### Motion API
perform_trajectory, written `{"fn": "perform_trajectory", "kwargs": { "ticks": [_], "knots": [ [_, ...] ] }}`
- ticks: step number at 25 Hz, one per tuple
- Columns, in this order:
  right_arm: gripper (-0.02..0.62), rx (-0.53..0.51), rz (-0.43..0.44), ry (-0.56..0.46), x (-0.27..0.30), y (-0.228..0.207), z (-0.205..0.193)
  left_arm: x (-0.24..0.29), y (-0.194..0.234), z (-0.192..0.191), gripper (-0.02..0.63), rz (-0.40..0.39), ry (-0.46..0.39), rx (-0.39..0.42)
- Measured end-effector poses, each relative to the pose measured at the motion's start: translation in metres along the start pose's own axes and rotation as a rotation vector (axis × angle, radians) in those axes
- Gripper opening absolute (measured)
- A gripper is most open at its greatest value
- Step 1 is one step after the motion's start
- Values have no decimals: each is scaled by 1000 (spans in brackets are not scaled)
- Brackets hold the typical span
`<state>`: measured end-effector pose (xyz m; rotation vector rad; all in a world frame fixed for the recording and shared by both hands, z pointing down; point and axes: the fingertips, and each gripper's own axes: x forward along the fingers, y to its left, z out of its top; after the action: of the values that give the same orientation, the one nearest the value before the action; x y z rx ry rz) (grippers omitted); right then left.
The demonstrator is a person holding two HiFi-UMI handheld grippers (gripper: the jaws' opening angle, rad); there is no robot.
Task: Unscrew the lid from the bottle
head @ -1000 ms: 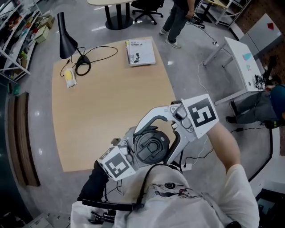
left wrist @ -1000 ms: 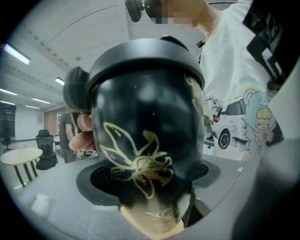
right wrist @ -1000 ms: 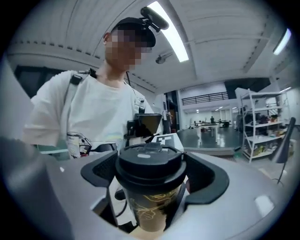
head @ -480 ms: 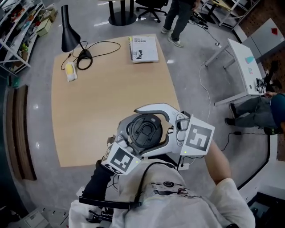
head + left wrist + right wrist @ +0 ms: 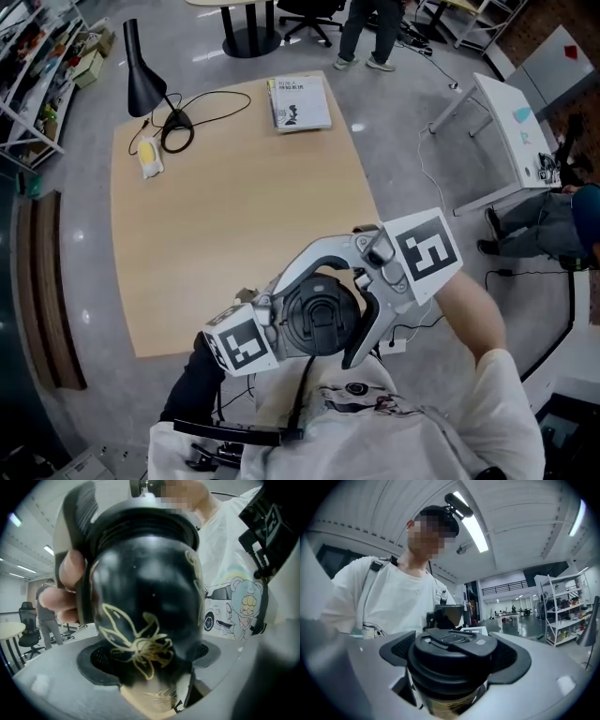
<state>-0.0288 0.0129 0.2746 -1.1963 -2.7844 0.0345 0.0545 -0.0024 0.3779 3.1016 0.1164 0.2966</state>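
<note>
Glossy black bottle (image 5: pixel 145 602), matt plastic lid (image 5: pixel 450 651), smooth wooden table (image 5: pixel 234 206)

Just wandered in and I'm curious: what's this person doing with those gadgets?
A person at a table holds a gripper in each hand. The left gripper has its fingers clamped on the body of a black bottle. The right gripper has the lid between its fingers, which have just been closing on it. The lid is not off yet, so the unscrewing looks to be under way or about to start.
</note>
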Motion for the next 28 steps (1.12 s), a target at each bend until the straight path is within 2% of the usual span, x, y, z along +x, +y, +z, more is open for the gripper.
{"fn": "perform_trajectory", "kwargs": {
  "ticks": [2,3,4,5,6,7,8,10,11,12,13,14,16,20,24,28],
  "knots": [
    [485,6,-35,-45,2,-4,11,0,-7,-1,423,-18,6,7],
    [485,4,-89,-60,-1,-10,15,-1,-6,-1,423,-3,1,4],
    [485,1,-174,-78,-7,-19,18,-5,-1,-2,423,32,-12,-7],
    [485,-4,-298,-95,-18,-32,19,-12,8,-3,423,93,-30,-26],
    [485,-8,-463,-101,-36,-47,17,-25,22,-5,423,189,-49,-57],
    [485,-10,-665,-91,-61,-64,10,-43,41,-11,423,324,-62,-97],
    [485,-10,-887,-73,-92,-78,-3,-67,63,-21,423,497,-62,-141],
    [485,7,-1291,-76,-154,-92,-32,-130,106,-44,425,912,-49,-197],
    [485,27,-1443,-104,-176,-94,-46,-165,121,-54,423,1111,-54,-215],
    [485,46,-1559,-132,-191,-94,-58,-197,131,-61,423,1272,-69,-240],
    [485,58,-1642,-144,-199,-95,-69,-223,135,-67,423,1385,-86,-271],
    [485,62,-1696,-139,-203,-96,-79,-242,137,-72,423,1456,-96,-297],
    [485,58,-1744,-110,-205,-98,-91,-263,138,-76,423,1523,-77,-304],
    [485,43,-1765,-103,-220,-92,-97,-269,133,-70,423,1556,-19,-249],
    [485,7,-1776,-69,-238,-76,-102,-260,125,-60,424,1590,-3,-194],
    [485,12,-1771,-79,-245,-63,-104,-246,123,-56,423,1609,-5,-219]
  ]
}}
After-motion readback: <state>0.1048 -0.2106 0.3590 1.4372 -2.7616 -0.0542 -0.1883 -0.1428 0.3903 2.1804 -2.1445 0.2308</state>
